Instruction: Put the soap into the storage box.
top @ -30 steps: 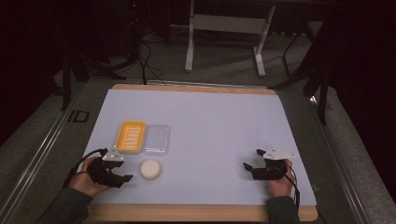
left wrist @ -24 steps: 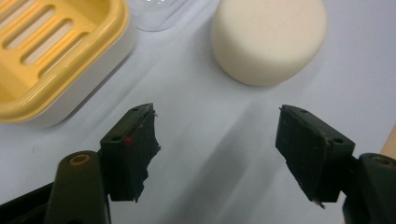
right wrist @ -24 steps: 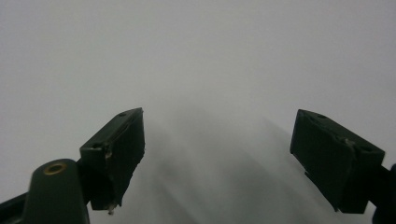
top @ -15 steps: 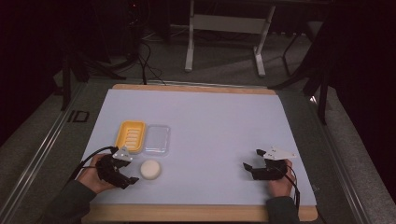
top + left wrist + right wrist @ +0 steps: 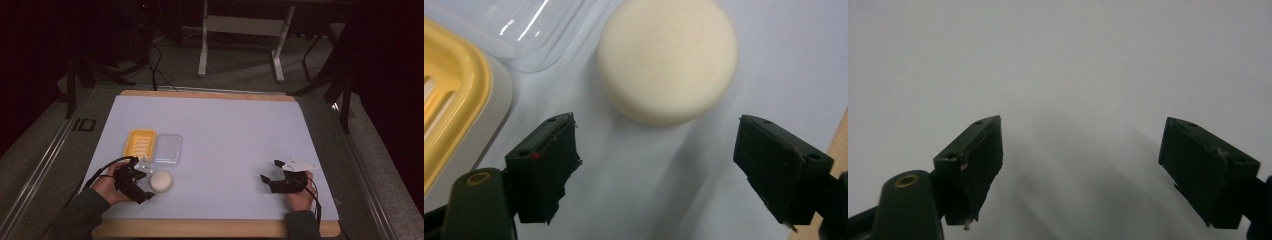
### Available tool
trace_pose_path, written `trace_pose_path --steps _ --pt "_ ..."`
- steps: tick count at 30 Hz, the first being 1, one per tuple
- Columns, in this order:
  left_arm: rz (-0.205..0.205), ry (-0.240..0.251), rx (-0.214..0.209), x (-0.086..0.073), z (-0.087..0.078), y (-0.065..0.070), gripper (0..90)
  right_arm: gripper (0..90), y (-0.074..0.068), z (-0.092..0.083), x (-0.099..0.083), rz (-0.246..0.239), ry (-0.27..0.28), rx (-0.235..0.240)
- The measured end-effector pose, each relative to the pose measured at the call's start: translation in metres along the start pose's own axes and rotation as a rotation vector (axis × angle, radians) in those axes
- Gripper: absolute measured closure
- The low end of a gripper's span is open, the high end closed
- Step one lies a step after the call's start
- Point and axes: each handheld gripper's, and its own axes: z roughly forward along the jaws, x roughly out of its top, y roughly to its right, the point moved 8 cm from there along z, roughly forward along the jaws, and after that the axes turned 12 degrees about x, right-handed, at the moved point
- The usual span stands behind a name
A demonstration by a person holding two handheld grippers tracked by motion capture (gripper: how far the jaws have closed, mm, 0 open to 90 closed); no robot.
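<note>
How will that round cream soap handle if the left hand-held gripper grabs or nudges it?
The soap lies flat on its broad face, so it will likely slide, not roll. Its smooth, curved rim may slip between the pads. It looks solid, probably stiff and fairly heavy for its size.

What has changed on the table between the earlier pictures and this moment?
The left gripper has shifted toward the table's near edge beside the round soap, and its jaws have just been opening; nothing is between them. The soap, yellow dish, clear lid and right gripper stayed put.
</note>
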Motion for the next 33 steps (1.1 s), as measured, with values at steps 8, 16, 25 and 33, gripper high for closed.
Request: trace_pose_path --steps 8,16,25,33 --pt "0.053 -0.034 -0.011 0.009 0.008 0.005 15.8 17.4 0.0 0.0 0.0 0.006 -0.003 0.002" --pt "0.066 -0.057 0.006 0.015 0.013 0.006 11.5 17.4 0.0 0.0 0.0 0.003 -0.002 0.002" --pt "0.057 -0.063 -0.015 0.02 0.019 0.01 10.9 17.5 0.0 0.0 0.0 0.001 -0.002 0.003" --pt "0.061 -0.096 -0.015 0.025 0.025 0.012 8.8 17.4 -0.001 0.0 0.0 -0.004 -0.002 0.003"
